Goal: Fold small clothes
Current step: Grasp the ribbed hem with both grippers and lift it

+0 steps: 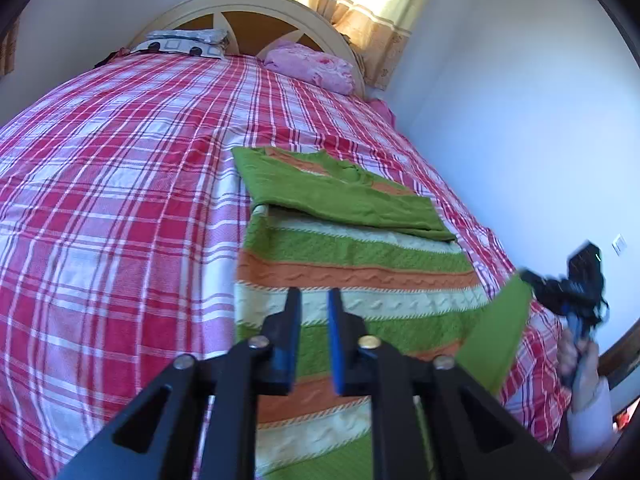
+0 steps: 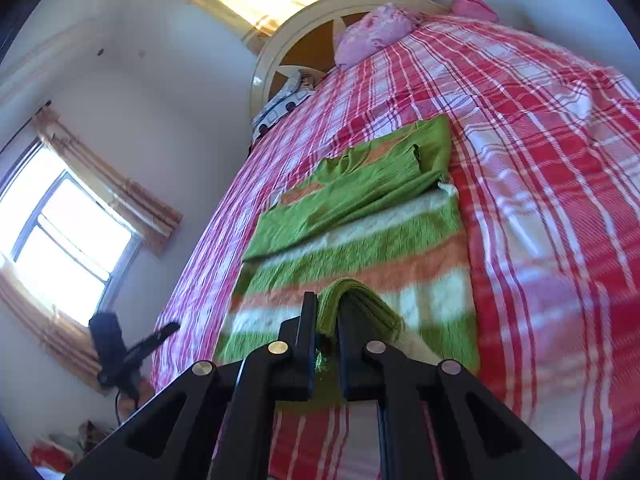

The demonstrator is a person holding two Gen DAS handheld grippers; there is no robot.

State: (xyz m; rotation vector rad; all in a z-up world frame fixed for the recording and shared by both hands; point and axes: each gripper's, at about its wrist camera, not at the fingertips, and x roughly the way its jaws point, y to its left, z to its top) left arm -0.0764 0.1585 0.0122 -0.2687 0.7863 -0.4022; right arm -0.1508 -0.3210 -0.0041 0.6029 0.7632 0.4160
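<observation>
Lying flat on plaid bedspread (image 1: 100, 200): striped knit sweater (image 1: 352, 256), one sleeve folded across chest. Left gripper (image 1: 314, 300) hovers above it, jaws spread, empty. Right-wrist view: right gripper (image 2: 326, 312) pinching green sleeve cuff (image 2: 352, 300). Likely soft, light, limp; grip hems. No legible labels.

Bare plaid bedspread (image 1: 100, 208) lies open to the left of the left gripper (image 1: 314, 312). Ahead, the striped sweater (image 1: 352, 264) covers the bed. Far ahead, two pillows (image 1: 312, 66) and the headboard (image 1: 248, 4) close the way; a wall (image 1: 520, 120) bounds the right.
</observation>
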